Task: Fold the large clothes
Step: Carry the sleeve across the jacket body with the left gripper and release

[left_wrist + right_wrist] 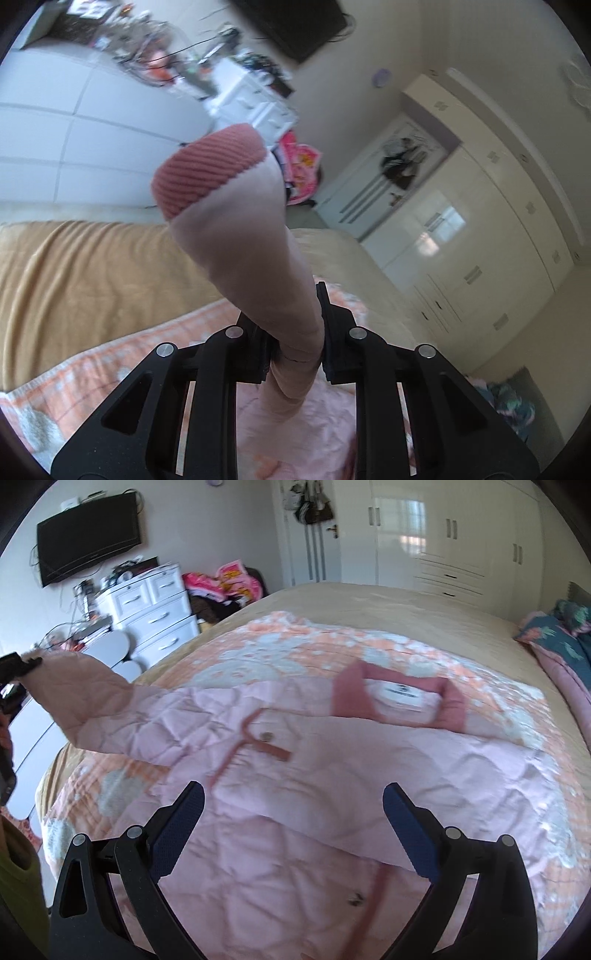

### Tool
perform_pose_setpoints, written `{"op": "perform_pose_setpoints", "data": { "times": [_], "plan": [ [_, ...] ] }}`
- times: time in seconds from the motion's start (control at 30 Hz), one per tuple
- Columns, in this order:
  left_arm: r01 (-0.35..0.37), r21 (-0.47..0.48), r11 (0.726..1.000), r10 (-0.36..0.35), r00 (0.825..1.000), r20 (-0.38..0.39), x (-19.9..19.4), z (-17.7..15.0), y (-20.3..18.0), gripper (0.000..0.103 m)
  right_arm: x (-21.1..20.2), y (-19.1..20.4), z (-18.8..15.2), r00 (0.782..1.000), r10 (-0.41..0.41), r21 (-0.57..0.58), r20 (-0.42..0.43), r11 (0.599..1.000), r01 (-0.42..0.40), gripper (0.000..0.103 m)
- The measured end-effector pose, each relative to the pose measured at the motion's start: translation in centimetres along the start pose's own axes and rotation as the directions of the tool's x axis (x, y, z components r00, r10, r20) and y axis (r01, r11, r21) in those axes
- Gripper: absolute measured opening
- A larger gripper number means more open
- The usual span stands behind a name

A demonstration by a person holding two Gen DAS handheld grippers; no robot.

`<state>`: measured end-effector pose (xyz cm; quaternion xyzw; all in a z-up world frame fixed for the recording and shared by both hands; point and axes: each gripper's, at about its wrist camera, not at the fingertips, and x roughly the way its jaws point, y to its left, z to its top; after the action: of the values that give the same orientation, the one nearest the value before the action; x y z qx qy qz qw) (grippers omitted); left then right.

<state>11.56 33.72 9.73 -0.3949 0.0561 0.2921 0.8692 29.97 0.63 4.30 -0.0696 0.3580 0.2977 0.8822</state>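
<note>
A pale pink quilted jacket (332, 775) lies spread on the bed, its darker pink collar (399, 698) toward the far side. My left gripper (291, 332) is shut on the jacket's sleeve (251, 254), which stands up in front of the camera and ends in a ribbed dark pink cuff (207, 170). In the right wrist view that sleeve (92, 701) is lifted off the bed at the left, with the left gripper (14, 668) at its end. My right gripper (293, 812) hovers open over the jacket's body with nothing between its fingers.
The jacket rests on an orange and white patterned blanket (288, 642) over a tan bedspread (369, 602). White drawers (155, 616) and a wall television (88, 535) stand at the left, wardrobes (443, 535) behind, pillows (565, 638) at the right.
</note>
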Motion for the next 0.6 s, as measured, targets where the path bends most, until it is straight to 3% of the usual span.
{"op": "perform_pose_setpoints", "data": {
  "times": [0.37,0.6],
  "plan": [
    [0.152,0.156,0.976,-0.151,0.988,-0.019,-2.4,-2.3,-7.8,0.013,-2.8,-7.6,-3.3,0.998,-0.058,0.125,0.019,0.991,0.055,0.097],
    [0.216,0.276,0.937,-0.212,0.976,-0.044,-3.4,-4.3,-14.6,0.013,-5.3,-9.9,-3.2,0.993,-0.083,0.168,0.084,0.983,0.068,0.097]
  ]
}}
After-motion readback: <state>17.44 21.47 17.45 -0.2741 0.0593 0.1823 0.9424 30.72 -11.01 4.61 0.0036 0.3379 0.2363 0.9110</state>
